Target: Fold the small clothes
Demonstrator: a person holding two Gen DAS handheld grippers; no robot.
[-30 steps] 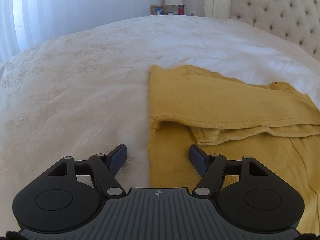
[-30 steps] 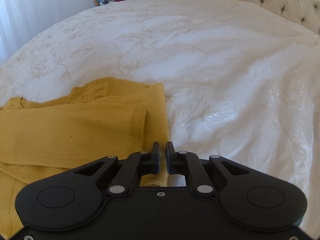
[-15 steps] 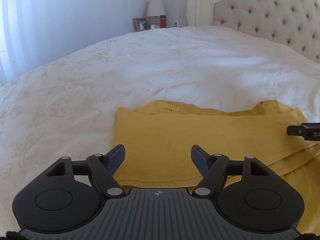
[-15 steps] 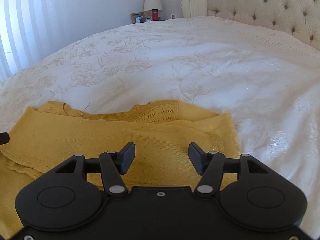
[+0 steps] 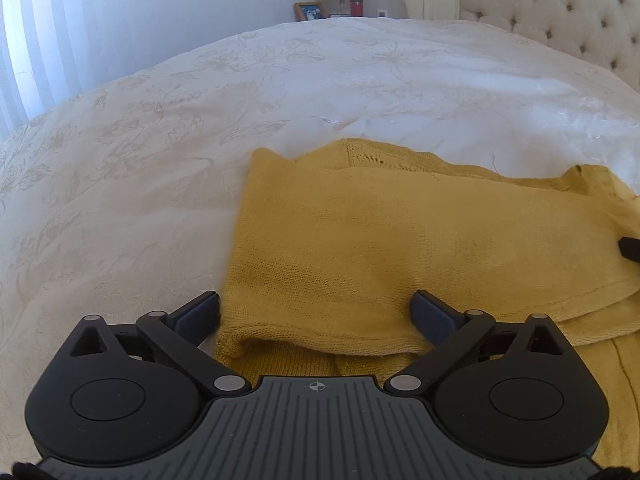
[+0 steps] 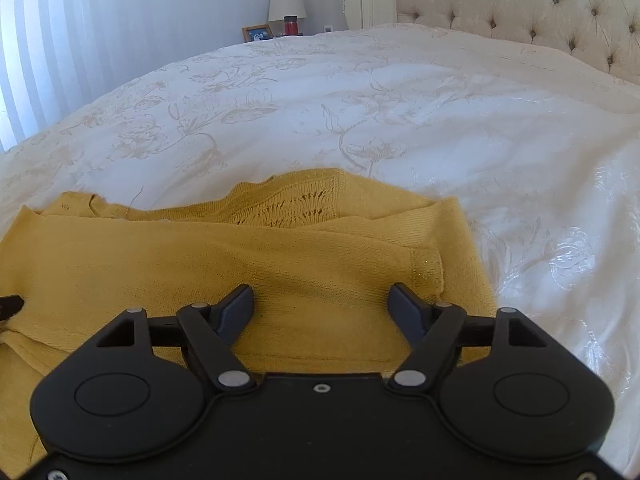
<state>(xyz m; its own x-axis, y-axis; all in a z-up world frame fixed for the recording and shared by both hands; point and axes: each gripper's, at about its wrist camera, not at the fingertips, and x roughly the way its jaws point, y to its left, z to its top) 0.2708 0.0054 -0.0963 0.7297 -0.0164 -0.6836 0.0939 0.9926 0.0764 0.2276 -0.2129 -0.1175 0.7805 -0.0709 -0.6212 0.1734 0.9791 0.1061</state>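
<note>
A mustard-yellow knit garment [image 5: 400, 240] lies on the white bedspread [image 5: 160, 160], with a sleeve folded across its body. My left gripper [image 5: 316, 312] hovers over the garment's left folded edge. Its jaws are opening wide, and cloth lies below and between them without being pressed. My right gripper [image 6: 322, 300] hangs over the right end of the garment [image 6: 240, 264], near the sleeve cuff [image 6: 428, 272]. Its jaws are also opening and grip nothing. Each view shows the other gripper's fingertip [image 5: 630, 248] [image 6: 10, 306] at its edge.
The floral bedspread [image 6: 400, 120] stretches away on all sides of the garment. A tufted headboard [image 6: 520, 12] stands at the back right. A nightstand behind the bed holds a lamp [image 6: 286, 0], a photo frame [image 6: 258, 33] and a red cup [image 6: 291, 26]. Curtains [image 6: 60, 40] hang at the left.
The right gripper, shut on the garment's edge a second ago, has let go and opened. The left jaws have spread wider. Both grippers drew back, so the folded garment now lies ahead.
</note>
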